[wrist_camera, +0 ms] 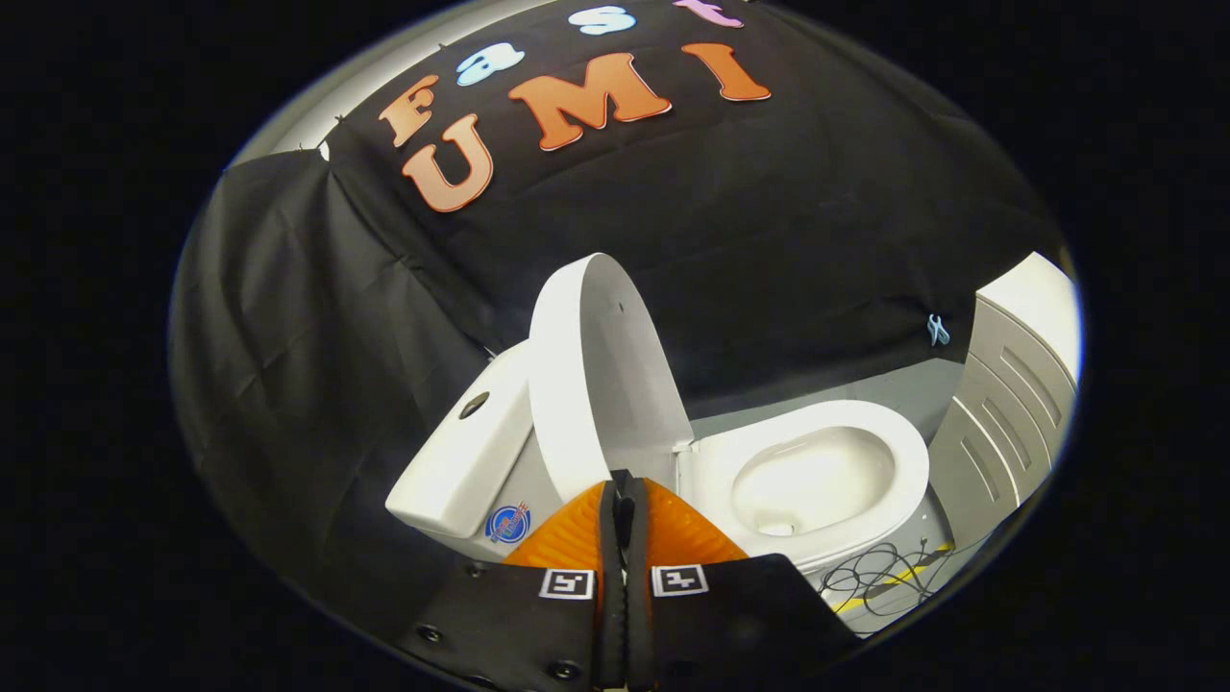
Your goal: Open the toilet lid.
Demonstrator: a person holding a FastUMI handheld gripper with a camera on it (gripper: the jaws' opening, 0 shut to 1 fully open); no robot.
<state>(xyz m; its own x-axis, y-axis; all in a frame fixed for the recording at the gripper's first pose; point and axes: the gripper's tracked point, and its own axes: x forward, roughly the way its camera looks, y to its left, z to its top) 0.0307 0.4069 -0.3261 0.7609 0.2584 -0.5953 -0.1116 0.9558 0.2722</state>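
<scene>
A white toilet stands ahead of me, seen tilted. Its lid [601, 370] is raised upright and rests toward the white tank [461, 461]. The seat [865, 423] lies flat, ringing the open bowl [812, 481] to the right of the lid. My gripper [623, 485] is shut, its two fingers pressed together with nothing between them. The fingertips sit just below the lower edge of the lid near the hinge, and whether they touch it I cannot tell.
A white cabinet [1009, 404] with slatted panels stands beyond the bowl on the right. Black cables and a yellow strip [879, 577] lie on the floor beside the toilet base. Black cloth walls close in behind and to the left.
</scene>
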